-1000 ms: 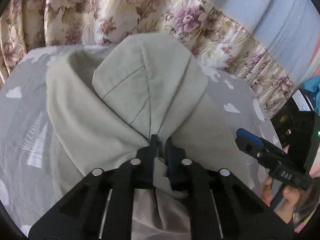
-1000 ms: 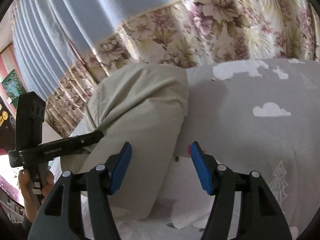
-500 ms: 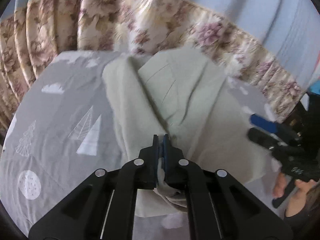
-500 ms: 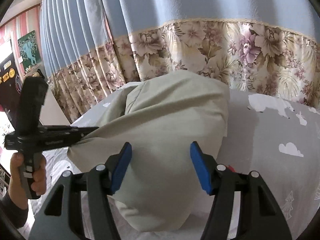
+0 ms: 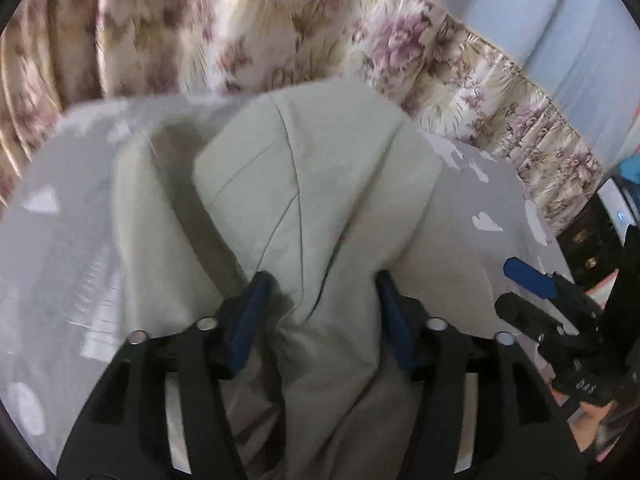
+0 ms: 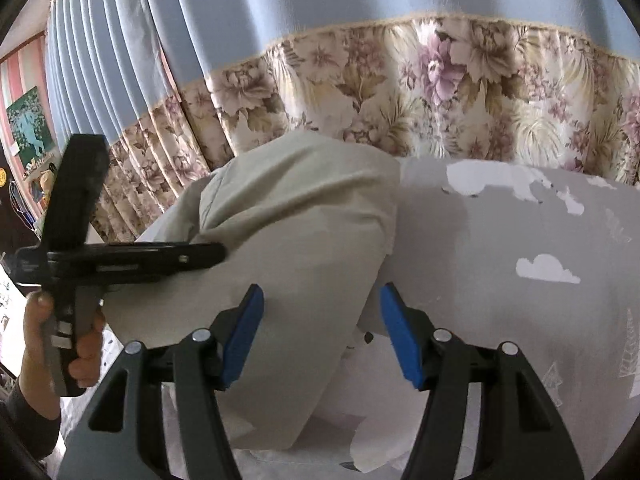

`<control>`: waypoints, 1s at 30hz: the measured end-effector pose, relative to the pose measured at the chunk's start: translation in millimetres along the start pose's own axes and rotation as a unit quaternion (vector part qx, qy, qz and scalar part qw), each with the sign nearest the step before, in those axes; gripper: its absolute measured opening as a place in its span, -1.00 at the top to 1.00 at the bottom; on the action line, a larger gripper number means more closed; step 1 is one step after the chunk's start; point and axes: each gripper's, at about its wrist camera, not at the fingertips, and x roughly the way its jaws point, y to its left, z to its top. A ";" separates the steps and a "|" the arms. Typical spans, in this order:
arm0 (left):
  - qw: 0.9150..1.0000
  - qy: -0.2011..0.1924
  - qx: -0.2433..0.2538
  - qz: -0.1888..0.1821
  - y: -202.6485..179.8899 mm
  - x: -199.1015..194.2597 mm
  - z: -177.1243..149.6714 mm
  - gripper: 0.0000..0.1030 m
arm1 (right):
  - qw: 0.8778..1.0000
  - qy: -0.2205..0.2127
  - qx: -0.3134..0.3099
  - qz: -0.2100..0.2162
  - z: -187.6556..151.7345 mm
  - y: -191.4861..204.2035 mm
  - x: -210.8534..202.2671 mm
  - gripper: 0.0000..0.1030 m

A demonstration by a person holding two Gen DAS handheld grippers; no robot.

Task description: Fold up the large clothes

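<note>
A pale green garment lies bunched on a grey bedsheet printed with white clouds, in front of a floral curtain. The left tongs have just been opening; their blue pads now stand apart, a gathered fold of cloth loose between them. The right tongs hang with jaws apart over the garment's near edge, gripping nothing.
</note>
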 end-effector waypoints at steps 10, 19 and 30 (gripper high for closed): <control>0.998 -0.039 0.024 -0.048 5.0 -38.4 -6.4 0.87 | 0.998 0.032 -0.025 0.044 12.5 20.4 24.0 0.77; 0.998 -0.056 0.008 0.022 52.9 -90.6 -39.7 0.87 | 0.992 0.020 -0.116 0.036 19.4 88.7 8.7 0.88; 0.974 -0.049 0.095 0.198 40.0 -39.6 -62.0 0.77 | 0.983 0.009 -0.169 -0.070 1.5 84.4 28.9 0.55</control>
